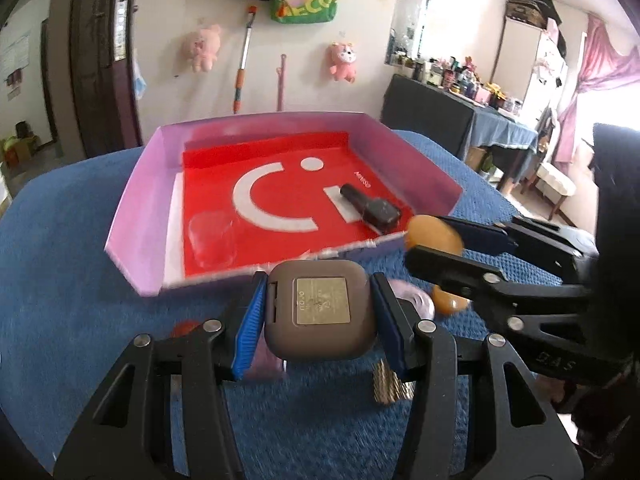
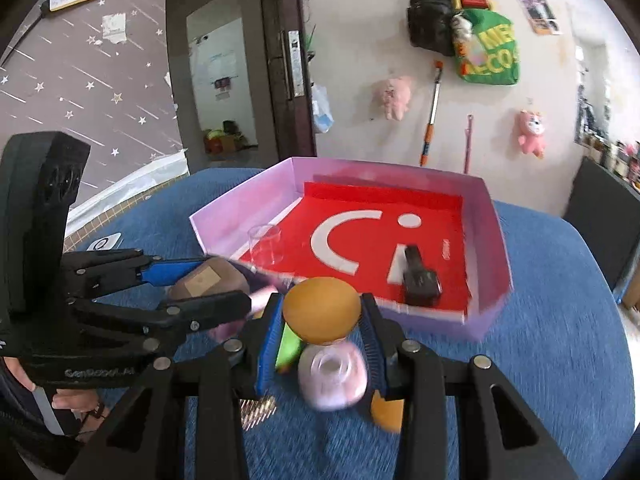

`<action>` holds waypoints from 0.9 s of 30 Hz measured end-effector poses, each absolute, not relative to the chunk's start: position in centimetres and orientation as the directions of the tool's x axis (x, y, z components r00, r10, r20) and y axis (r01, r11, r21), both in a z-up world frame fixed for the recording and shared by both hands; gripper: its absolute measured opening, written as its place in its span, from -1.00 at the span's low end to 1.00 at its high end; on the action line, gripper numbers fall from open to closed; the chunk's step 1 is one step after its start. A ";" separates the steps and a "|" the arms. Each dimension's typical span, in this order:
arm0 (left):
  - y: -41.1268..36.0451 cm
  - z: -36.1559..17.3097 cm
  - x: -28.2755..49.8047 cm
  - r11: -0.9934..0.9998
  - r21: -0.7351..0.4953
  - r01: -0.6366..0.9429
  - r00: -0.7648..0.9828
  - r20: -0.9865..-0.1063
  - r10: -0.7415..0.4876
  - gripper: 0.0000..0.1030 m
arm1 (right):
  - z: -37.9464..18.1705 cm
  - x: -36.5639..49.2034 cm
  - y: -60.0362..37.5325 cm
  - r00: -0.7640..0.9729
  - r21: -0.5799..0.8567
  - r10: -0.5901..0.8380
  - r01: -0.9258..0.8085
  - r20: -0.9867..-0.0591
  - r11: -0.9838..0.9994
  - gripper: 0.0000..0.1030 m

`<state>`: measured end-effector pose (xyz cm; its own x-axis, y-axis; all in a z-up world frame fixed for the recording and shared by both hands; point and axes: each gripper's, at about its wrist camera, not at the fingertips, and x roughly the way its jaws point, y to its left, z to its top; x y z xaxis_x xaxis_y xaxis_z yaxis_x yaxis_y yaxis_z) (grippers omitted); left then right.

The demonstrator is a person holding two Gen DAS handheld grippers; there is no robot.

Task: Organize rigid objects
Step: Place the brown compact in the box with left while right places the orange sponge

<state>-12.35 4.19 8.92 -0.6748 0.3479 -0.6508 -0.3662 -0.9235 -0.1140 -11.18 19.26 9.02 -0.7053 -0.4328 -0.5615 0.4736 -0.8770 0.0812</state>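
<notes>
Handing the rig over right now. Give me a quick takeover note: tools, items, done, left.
Left tool: shut on the taupe square case, held short of the tray's near wall.
Right tool: shut on the orange egg-shaped piece, also short of the tray.
Pink tray: holds the dark bottle lying down and the clear cup.
Done: those two are in.
Left: both held items, then what remains on the blue cloth: pale pink jar, green item, another orange piece, metal comb-like piece.

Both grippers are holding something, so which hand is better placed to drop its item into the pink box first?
Probably right. The orange egg-shaped piece in the right gripper already sits at the pink box near wall, while the left gripper with its brown compact is further back.
</notes>
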 end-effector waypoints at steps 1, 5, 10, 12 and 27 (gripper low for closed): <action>4.3 9.0 -13.0 -0.920 -0.109 -0.376 -0.670 -0.654 0.352 -0.05 | 9.1 -11.9 19.1 -0.697 0.078 -0.438 0.484 -0.568 -0.871 -0.22; 4.6 9.0 -15.9 -0.902 -0.111 -0.418 -0.629 -0.681 0.375 -0.05 | 9.0 -15.1 18.5 -0.672 0.044 -0.431 0.511 -0.603 -0.859 -0.22; 5.1 8.3 -19.1 -0.886 -0.082 -0.456 -0.596 -0.712 0.372 -0.05 | 7.5 -18.9 18.5 -0.605 0.056 -0.439 0.546 -0.664 -0.836 -0.22; 5.2 7.8 -20.4 -0.874 -0.091 -0.477 -0.566 -0.729 0.385 -0.05 | 6.9 -20.3 18.5 -0.574 0.058 -0.440 0.562 -0.691 -0.825 -0.22; 6.6 5.0 -24.5 -0.843 -0.086 -0.531 -0.458 -0.808 0.371 -0.05 | 4.2 -24.6 18.2 -0.445 0.057 -0.401 0.610 -0.801 -0.791 -0.22</action>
